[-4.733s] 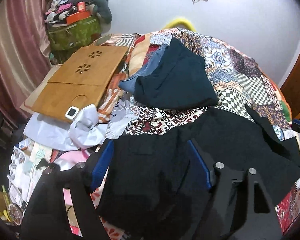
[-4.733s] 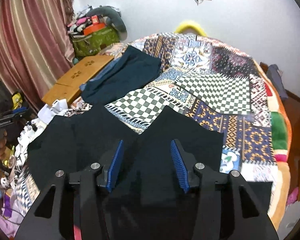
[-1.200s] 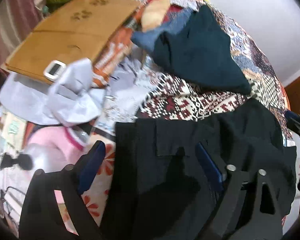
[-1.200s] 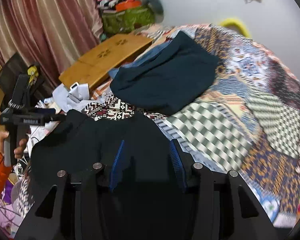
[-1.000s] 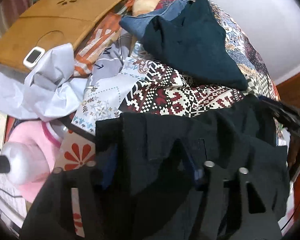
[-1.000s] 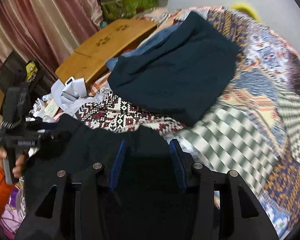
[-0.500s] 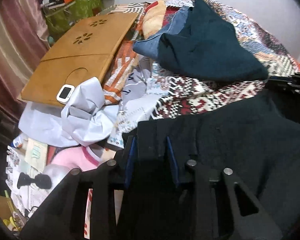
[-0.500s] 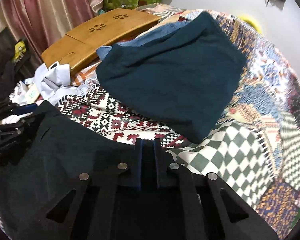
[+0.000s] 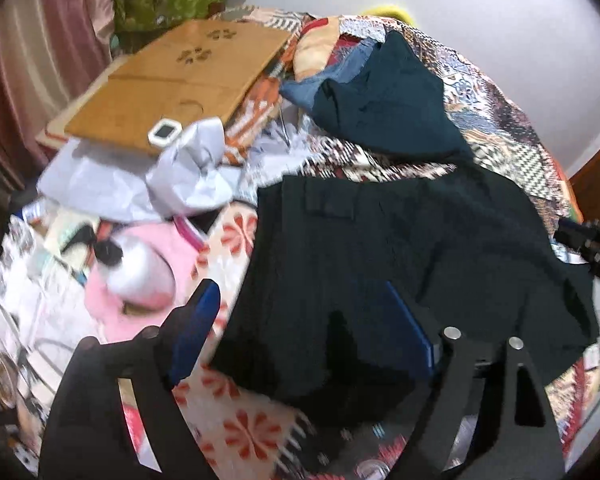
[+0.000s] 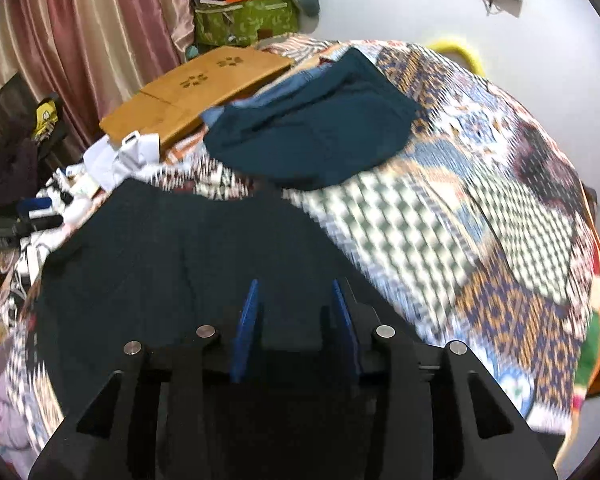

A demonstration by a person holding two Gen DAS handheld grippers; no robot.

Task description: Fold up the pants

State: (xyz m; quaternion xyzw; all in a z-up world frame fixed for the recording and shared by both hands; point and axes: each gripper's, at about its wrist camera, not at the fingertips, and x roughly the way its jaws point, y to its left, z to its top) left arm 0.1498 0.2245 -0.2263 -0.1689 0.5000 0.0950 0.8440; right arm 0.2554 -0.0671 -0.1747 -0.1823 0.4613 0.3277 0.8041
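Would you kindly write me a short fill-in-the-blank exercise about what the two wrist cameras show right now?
1. The black pants lie spread on a patterned ____.
2. The left tongs and the right tongs both stand ____, gripping nothing.
3. The small white clock rests on the ____ lap desk.
4. Beyond the black pants lies a folded dark ____ garment.

Missing words: bedspread; open; wooden; teal

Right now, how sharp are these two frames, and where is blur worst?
Right wrist: heavy motion smear across the quilt; the hand-held gripper stays crisp. Left wrist: milder blur, worst on the clutter at left; the black pants show little detail.
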